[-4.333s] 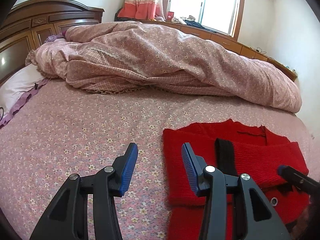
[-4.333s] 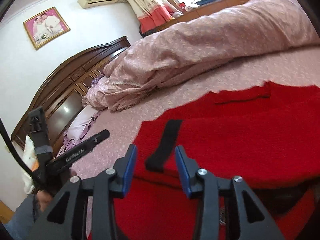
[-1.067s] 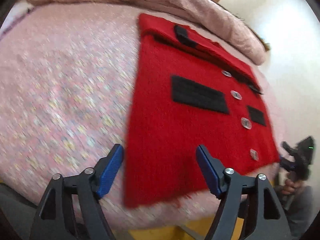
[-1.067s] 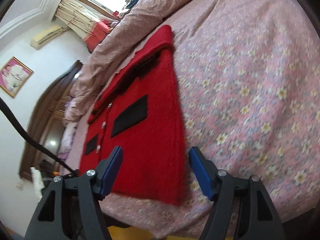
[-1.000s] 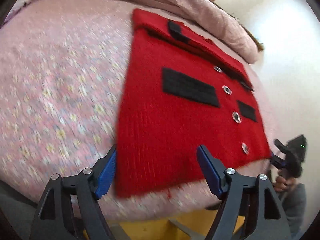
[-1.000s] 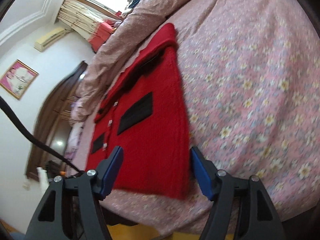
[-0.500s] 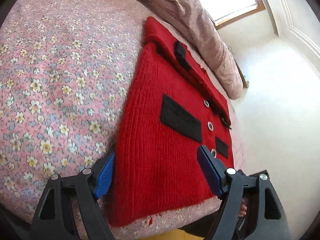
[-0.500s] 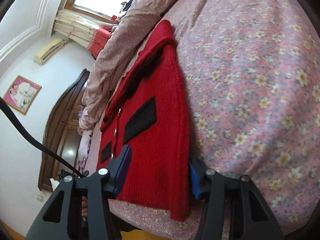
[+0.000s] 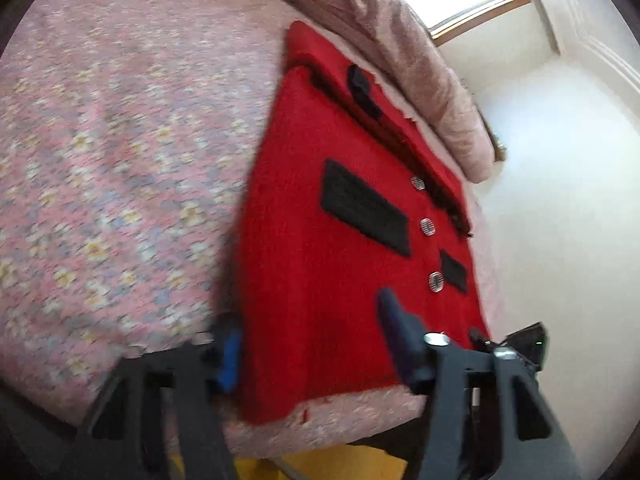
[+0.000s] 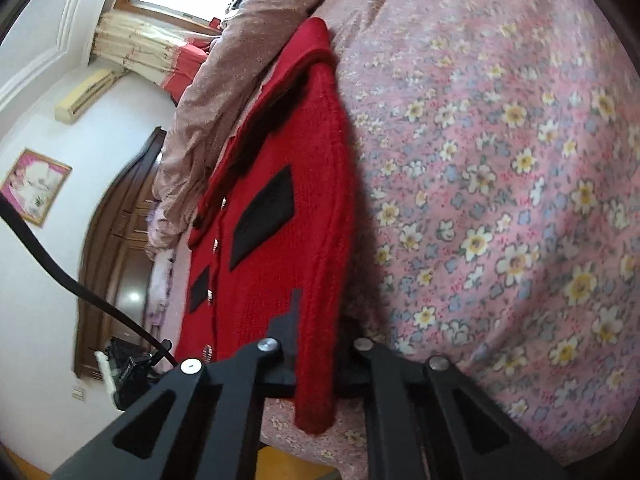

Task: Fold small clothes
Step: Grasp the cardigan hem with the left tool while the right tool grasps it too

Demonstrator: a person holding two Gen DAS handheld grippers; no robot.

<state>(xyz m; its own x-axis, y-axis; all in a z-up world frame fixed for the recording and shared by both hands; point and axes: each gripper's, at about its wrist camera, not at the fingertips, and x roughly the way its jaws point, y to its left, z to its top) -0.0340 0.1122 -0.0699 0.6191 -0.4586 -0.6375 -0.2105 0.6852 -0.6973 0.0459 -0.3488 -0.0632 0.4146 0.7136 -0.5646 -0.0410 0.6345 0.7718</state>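
The red knit cardigan (image 9: 320,280) is lying flat on the floral bedsheet (image 9: 100,180) near the bed's edge. The right gripper (image 10: 316,360) is pinching its hem corner, while the left gripper (image 9: 312,344) is closing around the other corner, not gripping yet.

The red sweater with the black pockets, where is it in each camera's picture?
Left wrist view: the red sweater fills the middle, its near hem between the closing left gripper.
Right wrist view: it runs up the left-centre, its near edge pinched in the right gripper.
Shared landmark: the rumpled pink quilt beyond its collar.
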